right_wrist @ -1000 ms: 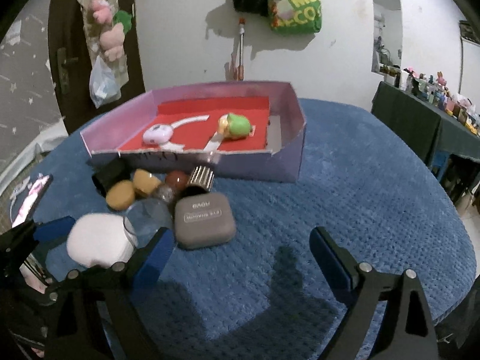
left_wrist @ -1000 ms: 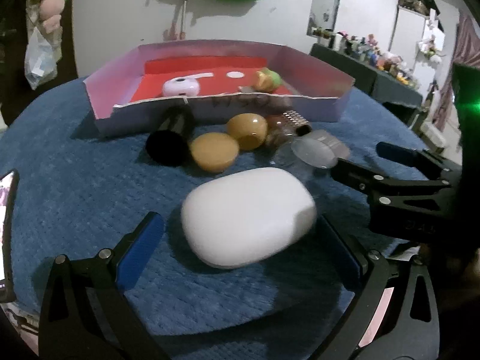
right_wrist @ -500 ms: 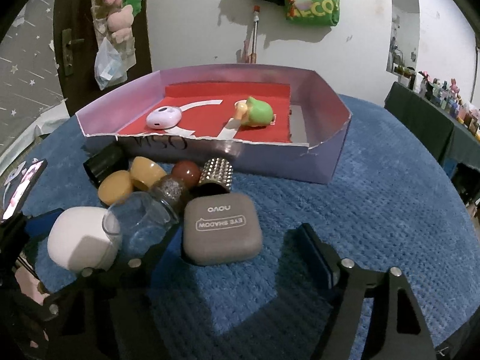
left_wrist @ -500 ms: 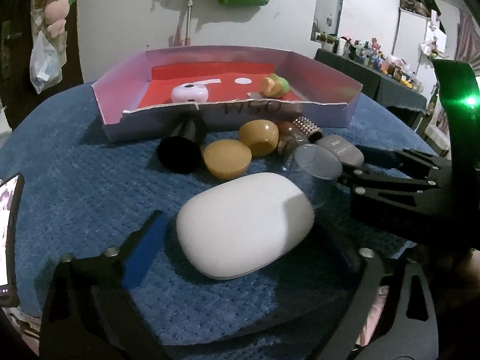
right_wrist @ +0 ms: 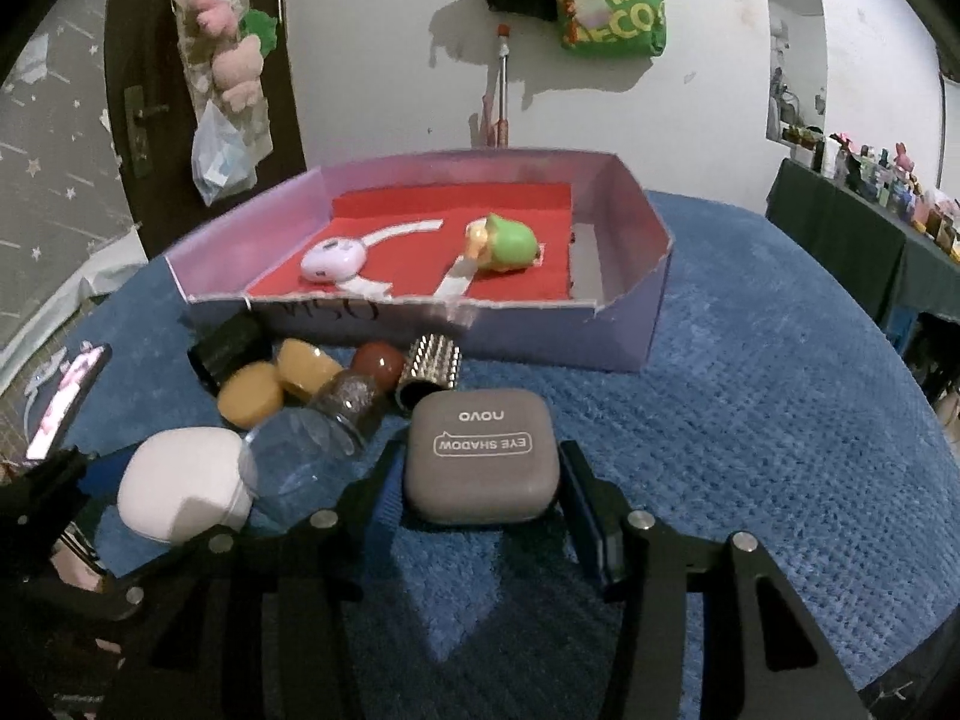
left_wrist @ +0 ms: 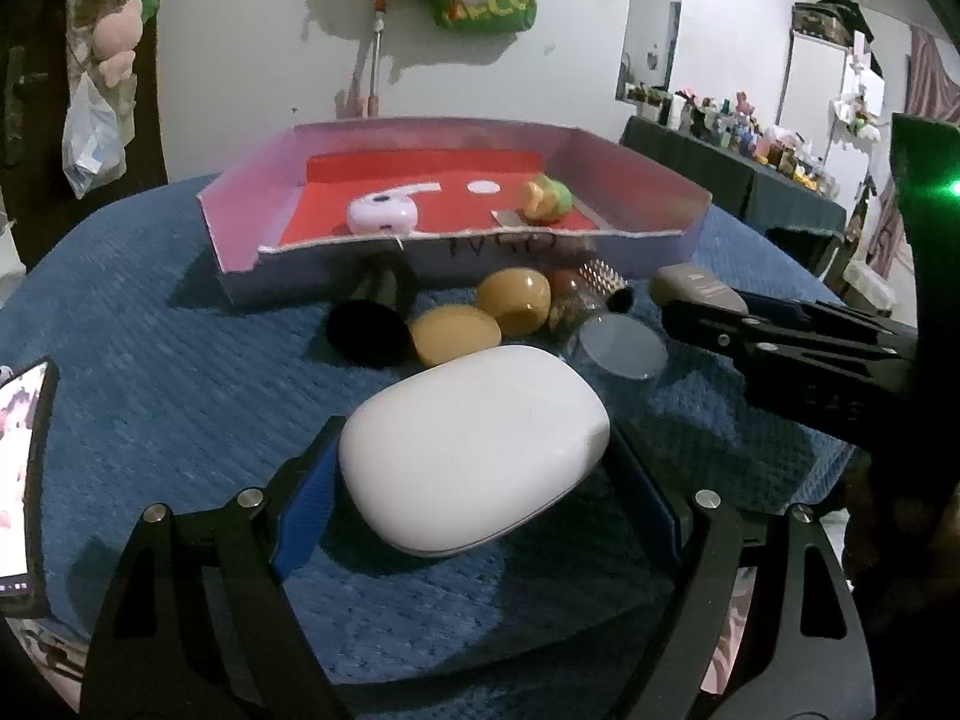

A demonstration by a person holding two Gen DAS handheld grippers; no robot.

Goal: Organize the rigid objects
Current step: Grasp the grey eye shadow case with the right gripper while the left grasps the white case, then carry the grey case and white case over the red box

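Note:
A white oval case (left_wrist: 474, 450) lies on the blue cloth between the pads of my left gripper (left_wrist: 474, 429). Its jaws are closing and both blue pads lie against the case's sides. In the right wrist view a grey eye shadow case (right_wrist: 480, 456) sits between the fingers of my right gripper (right_wrist: 480, 450). Those jaws are closing fast, with the pads up against its left and right edges. Behind both stands the purple box (right_wrist: 540, 336) with a red floor, holding a white gadget (right_wrist: 333, 258) and a green toy (right_wrist: 507, 243).
Before the box lie a black cylinder (left_wrist: 366, 330), two yellow egg halves (left_wrist: 459, 333), a brown ball (right_wrist: 378, 360), a studded silver tube (right_wrist: 432, 363) and a clear jar (right_wrist: 300, 468) on its side. A phone (left_wrist: 21, 474) rests at the cloth's left edge. A dark table with figurines (right_wrist: 870, 204) stands right.
Both pairs of jaws have narrowed: the left onto the white case, the right from wide apart to hugging the grey eye shadow case. The right gripper slid forward around that case.

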